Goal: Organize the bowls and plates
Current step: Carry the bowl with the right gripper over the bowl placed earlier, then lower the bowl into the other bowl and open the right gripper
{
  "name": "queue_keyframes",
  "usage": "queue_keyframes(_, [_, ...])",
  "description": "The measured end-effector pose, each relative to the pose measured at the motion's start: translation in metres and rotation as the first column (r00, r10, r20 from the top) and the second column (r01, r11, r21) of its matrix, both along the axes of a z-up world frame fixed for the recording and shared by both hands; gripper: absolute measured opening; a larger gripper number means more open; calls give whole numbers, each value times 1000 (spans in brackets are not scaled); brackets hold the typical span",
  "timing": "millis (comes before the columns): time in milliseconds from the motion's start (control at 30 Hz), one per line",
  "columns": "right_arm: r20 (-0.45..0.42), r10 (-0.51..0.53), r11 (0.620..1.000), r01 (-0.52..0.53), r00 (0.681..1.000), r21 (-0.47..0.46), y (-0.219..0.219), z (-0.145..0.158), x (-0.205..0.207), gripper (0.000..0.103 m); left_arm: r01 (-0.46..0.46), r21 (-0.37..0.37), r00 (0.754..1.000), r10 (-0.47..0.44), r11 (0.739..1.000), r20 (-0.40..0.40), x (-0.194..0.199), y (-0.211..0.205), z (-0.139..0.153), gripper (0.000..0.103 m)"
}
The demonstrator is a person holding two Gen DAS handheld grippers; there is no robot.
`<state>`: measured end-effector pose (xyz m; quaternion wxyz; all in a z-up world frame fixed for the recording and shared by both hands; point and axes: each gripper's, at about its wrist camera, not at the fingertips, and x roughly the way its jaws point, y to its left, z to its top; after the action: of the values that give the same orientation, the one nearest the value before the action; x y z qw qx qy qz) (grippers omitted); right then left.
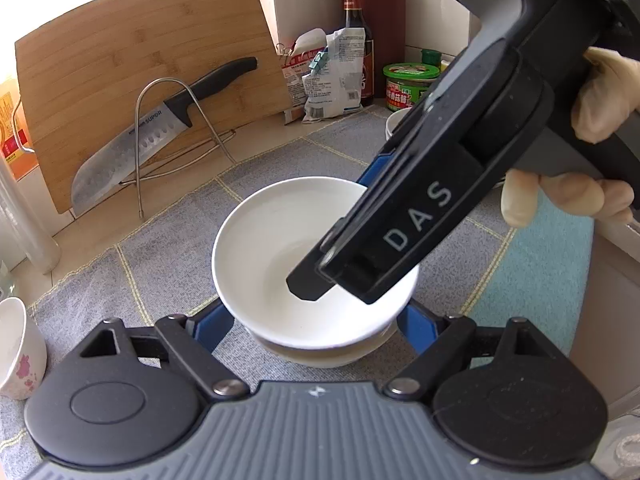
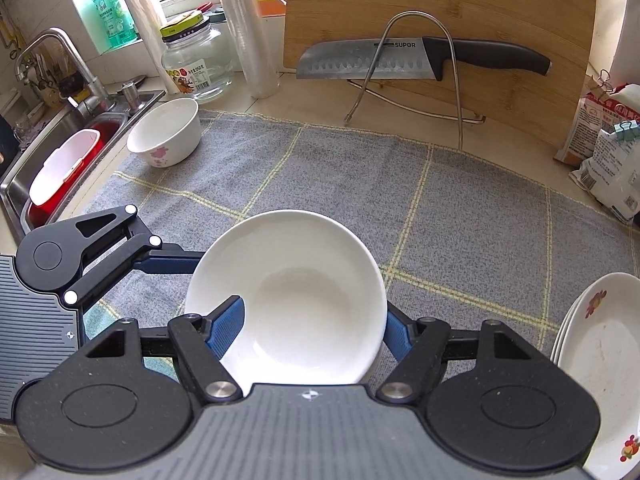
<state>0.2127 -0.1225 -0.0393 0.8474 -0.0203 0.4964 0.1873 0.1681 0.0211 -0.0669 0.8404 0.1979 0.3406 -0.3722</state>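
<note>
Two white bowls (image 1: pixel 316 264) sat nested at the middle of the grey checked mat (image 2: pixel 460 216) on the surface, the upper one seated in the lower. My right gripper (image 2: pixel 312 332) was pinching the upper bowl's near wall, one blue finger (image 2: pixel 226 328) inside and the other outside. My left gripper (image 1: pixel 316 328) straddled the stack with fingers spread at either side of the lower bowl; contact I could not confirm.

Progress, as I judged it: stacking begun, not finished. One flowered bowl (image 2: pixel 166 134) stood alone at the mat's far corner beside the sink (image 2: pixel 16 176). Flowered plates (image 2: pixel 596 360) were piled at the mat's right edge.

Room: open mat lay beyond the stack. Knife (image 2: pixel 384 62) on its wire rack (image 2: pixel 416 76) and the cutting board (image 2: pixel 480 12) bounded the back. Bags (image 2: pixel 608 148) crowded the right. Both grippers met close over one bowl, so little slack there.
</note>
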Motion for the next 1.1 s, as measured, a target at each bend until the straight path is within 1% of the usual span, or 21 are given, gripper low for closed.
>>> queue_keyframes(333, [-14, 1, 1000, -1, 1000, -5, -2, -4, 1, 77, 6, -3, 1000, -6, 1000, -23, 2, 1, 0, 87])
queue_keyframes(667, [-13, 1, 1000, -1, 1000, -8, -2, -5, 1, 78, 12, 6, 999, -12, 1000, -30, 2, 0, -2, 88])
queue_keyframes(867, [-9, 0, 1000, 0, 1000, -12, -1, -5, 1, 79, 14, 9, 1000, -14, 1000, -27, 2, 0, -3, 90])
queue_keyframes(900, [-8, 0, 1000, 0, 1000, -12, -1, -5, 1, 82, 15, 10, 1000, -15, 1000, -26, 2, 0, -4, 90])
queue_keyframes(933, [-2, -2, 1000, 2, 1000, -14, -1, -4, 0, 86, 15, 10, 1000, -14, 1000, -20, 1, 0, -3, 92])
queue_keyframes(967, [5, -1, 1000, 1, 1000, -13, 0, -3, 0, 89, 12, 11, 1000, -11, 1000, -4, 0, 0, -2, 95])
queue_keyframes(1033, [24, 2, 1000, -2, 1000, -10, 1, 1, -1, 98, 11, 7, 1000, -11, 1000, 10, 0, 0, -1, 97])
queue_keyframes(1100, [41, 0, 1000, 1, 999, -13, 2, 4, -2, 100, 8, 6, 1000, -8, 1000, 7, 0, 1, -1, 97])
